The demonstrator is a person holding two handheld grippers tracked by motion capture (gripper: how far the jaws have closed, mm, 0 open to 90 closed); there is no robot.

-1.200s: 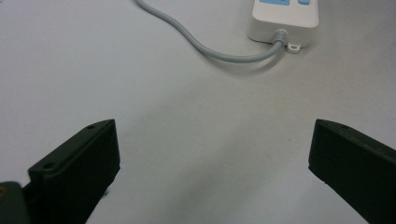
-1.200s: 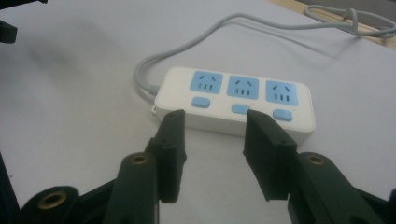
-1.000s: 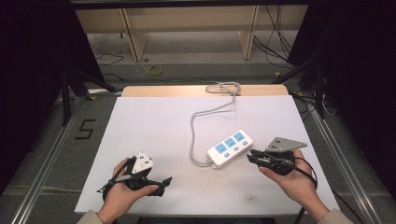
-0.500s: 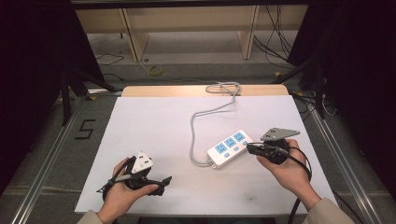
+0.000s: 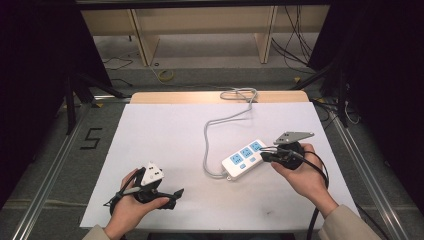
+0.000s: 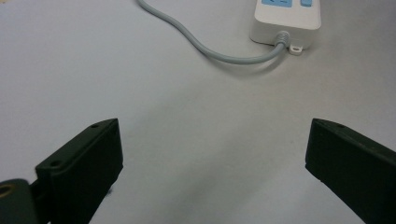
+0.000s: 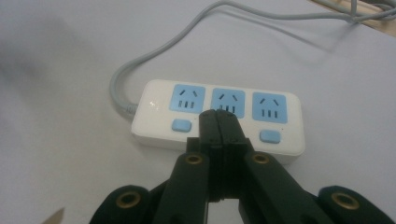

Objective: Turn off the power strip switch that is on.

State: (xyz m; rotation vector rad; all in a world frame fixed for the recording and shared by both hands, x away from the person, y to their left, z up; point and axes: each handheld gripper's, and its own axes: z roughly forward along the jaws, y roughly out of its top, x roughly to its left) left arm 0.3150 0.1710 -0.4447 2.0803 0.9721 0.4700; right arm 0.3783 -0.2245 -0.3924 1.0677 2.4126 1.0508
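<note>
A white power strip (image 5: 244,159) with three blue sockets and blue switches lies right of the table's middle, its grey cable (image 5: 209,134) running to the far edge. My right gripper (image 5: 263,156) is shut with nothing between its jaws, and its tips are at the strip's right side. In the right gripper view the closed tips (image 7: 218,115) cover the front of the strip (image 7: 154,114) below the middle socket; whether they touch it I cannot tell. My left gripper (image 5: 175,194) rests near the front left, open and empty. Its view (image 6: 212,158) looks across bare table toward the strip's cable end (image 6: 286,21).
The white table top (image 5: 165,135) ends in a wooden strip (image 5: 180,97) at the far edge, where the cable loops off. Metal rails (image 5: 50,170) run along both sides. A shelf frame and loose cables stand on the floor beyond.
My right gripper has moved a little farther from the person and up, closing in on the strip's right side. The left hand has stayed where it was.
</note>
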